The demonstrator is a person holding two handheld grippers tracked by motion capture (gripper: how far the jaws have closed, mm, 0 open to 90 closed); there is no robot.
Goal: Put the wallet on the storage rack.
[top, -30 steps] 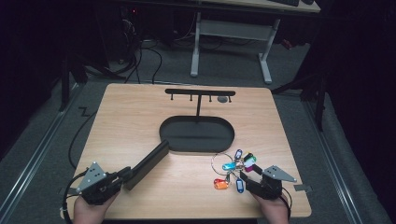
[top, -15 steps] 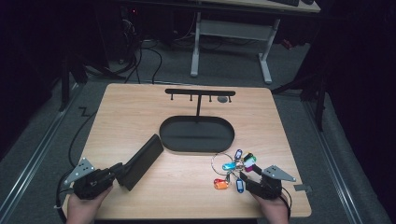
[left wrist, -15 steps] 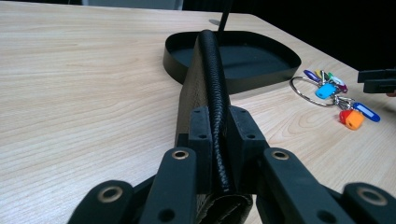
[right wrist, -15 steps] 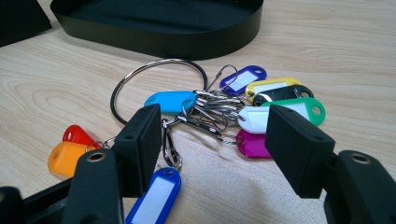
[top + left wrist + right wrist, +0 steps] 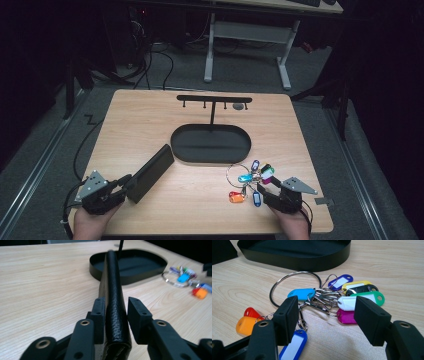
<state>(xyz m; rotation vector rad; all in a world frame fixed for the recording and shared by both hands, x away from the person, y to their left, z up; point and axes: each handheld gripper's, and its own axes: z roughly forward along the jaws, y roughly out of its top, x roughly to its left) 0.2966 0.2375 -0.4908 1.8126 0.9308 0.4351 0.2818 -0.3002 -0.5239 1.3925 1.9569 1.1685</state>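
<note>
A black leather wallet (image 5: 150, 172) stands on its long edge at the front left of the table, clear of the black oval tray (image 5: 180, 150). My left gripper (image 5: 125, 184) is shut on its near end. In the left gripper view the pads (image 5: 98, 315) flank the wallet (image 5: 113, 277), with the tray (image 5: 140, 277) behind it. A key ring with several coloured tags (image 5: 248, 177) lies in front of the tray at the right. My right gripper (image 5: 265, 191) is open just behind it. The right gripper view has the open gripper (image 5: 327, 312) straddling the tags (image 5: 329, 297), not touching them.
A black T-shaped hook rack (image 5: 214, 99) rises from the tray's far side. A small grey tab (image 5: 325, 201) lies near the front right table corner. The wooden tabletop (image 5: 150, 120) stretches out behind the wallet. A white desk frame (image 5: 245, 35) stands beyond the table.
My left gripper has drawn back toward the front left corner, pulling the wallet away from the tray's rim. The right gripper and the keys have hardly moved.
</note>
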